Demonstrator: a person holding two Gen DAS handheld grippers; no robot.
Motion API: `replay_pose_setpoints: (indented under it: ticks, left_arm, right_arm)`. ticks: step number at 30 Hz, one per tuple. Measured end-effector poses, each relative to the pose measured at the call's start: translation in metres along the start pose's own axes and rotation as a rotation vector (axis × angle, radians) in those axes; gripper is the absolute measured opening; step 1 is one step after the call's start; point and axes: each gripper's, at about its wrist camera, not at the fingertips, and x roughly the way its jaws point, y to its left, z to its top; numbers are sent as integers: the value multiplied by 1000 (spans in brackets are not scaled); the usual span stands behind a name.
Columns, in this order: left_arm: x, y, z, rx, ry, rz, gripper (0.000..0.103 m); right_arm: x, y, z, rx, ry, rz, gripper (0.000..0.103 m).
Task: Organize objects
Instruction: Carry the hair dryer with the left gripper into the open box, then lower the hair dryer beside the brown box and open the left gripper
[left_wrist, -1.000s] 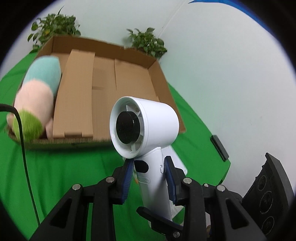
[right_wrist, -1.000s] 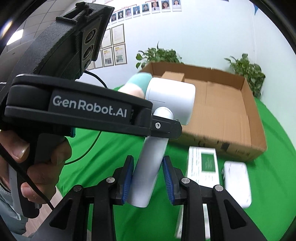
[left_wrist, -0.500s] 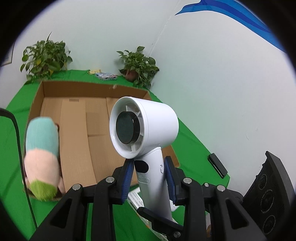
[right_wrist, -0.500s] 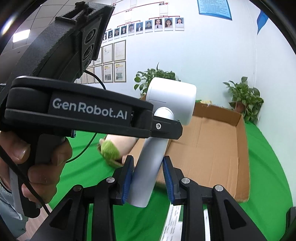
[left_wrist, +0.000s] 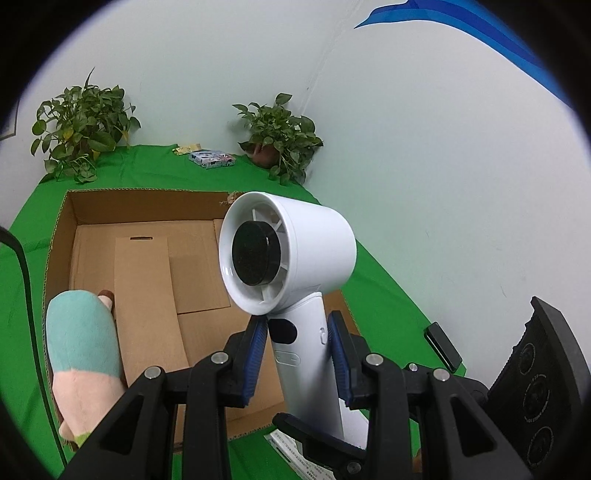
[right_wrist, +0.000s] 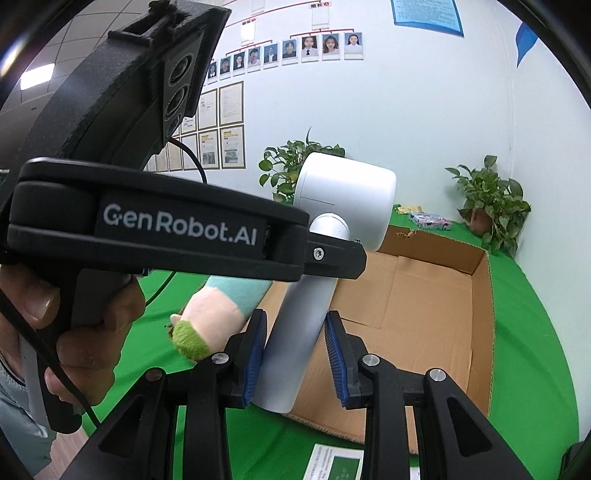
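Hair dryer (left_wrist: 295, 266) handle between both grippers' fingers (left_wrist: 256, 354), above box (left_wrist: 147, 229)

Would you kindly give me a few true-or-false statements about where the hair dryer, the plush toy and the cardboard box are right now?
1. The white hair dryer lies flat in the cardboard box. False: it is upright between the left gripper pads.
2. The plush toy is in the box. True.
3. Two potted plants stand behind the box. True.
4. The right gripper is empty. False: the dryer's handle sits between its pads.
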Motion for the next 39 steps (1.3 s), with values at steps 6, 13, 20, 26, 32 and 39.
replay_pose_setpoints:
  ticks: [6, 13, 20, 26, 32, 39]
  left_arm:
    - [32, 17, -8, -20, 50, 31, 32]
    - [80, 48, -36, -78, 148, 75, 32]
    - [109, 53, -46, -84, 207, 105, 32]
    - [127, 58, -52, -106, 267, 136, 33]
    - [134, 71, -65, -171, 278, 143, 33]
    - [134, 72, -65, -189, 264, 148, 34]
  right_arm:
    - [36, -15, 1, 36, 55, 32, 30]
    - [89, -24, -27, 99, 161, 67, 30]
    - [120, -34, -43, 145, 225, 97, 30]
    - [140, -49, -51, 187, 261, 127, 29]
    - [158, -50, -69, 213, 309, 136, 28]
    - [162, -47, -64, 209, 315, 135, 29]
